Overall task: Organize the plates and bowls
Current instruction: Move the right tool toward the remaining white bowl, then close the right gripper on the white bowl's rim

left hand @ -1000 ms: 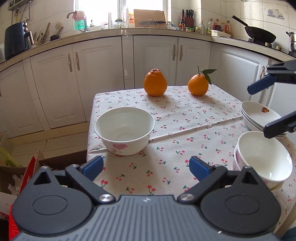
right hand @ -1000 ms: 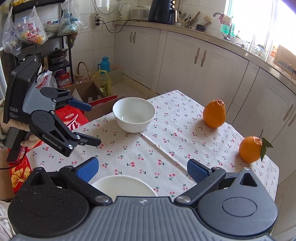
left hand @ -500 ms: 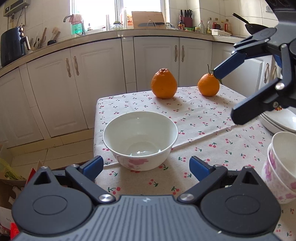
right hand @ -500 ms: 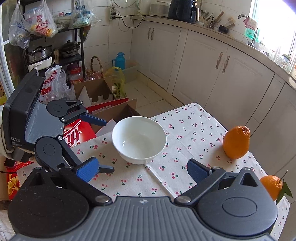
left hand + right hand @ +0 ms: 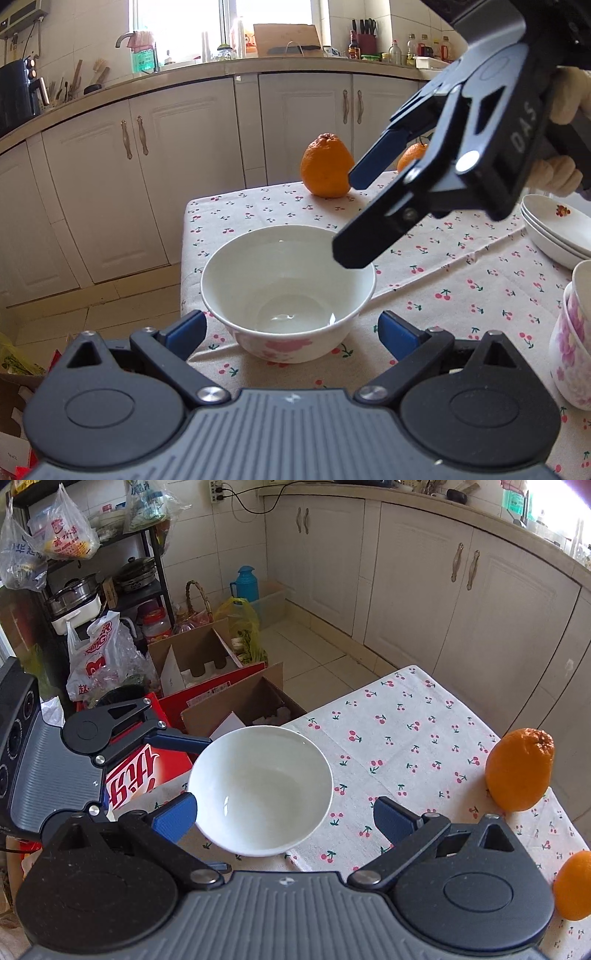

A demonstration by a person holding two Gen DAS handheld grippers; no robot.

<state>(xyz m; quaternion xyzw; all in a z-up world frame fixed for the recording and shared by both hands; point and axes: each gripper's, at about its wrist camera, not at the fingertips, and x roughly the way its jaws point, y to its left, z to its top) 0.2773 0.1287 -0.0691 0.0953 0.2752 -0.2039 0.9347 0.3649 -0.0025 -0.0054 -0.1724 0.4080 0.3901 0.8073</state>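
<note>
Currently both grippers are positioned at one white bowl [image 5: 288, 291] that stands upright near the table corner, on the cherry-print tablecloth [image 5: 461, 266].

Left gripper [image 5: 291, 332]: jaws spread wide. The blue fingertips [image 5: 184, 328] sit at either side of the bowl's near wall, level with its pink flower print. Contact between pads and bowl cannot be confirmed; a narrow gap appears on each side. Nothing is held.

Right gripper [image 5: 284, 818]: jaws spread wide. In the right wrist view the fingertips [image 5: 175, 816] flank the bowl from above, the bowl filling most of the span between them. In the left wrist view this gripper reaches in from the upper right at a downward tilt; its lower finger crosses in front of the bowl's far rim, and the upper finger stands clear above it. Whether the lower finger touches the rim cannot be told. Nothing is held. A gloved hand [image 5: 565, 96] grips the handle.

Other items on the table:
- Stacked bowls [image 5: 572, 339] with pink flower print, at the right edge, well apart from the white bowl.
- Stacked plates [image 5: 554, 229], beyond those bowls.
- Two oranges [image 5: 325, 166] at the far edge of the table.

Bowl interior is empty and white.
</note>
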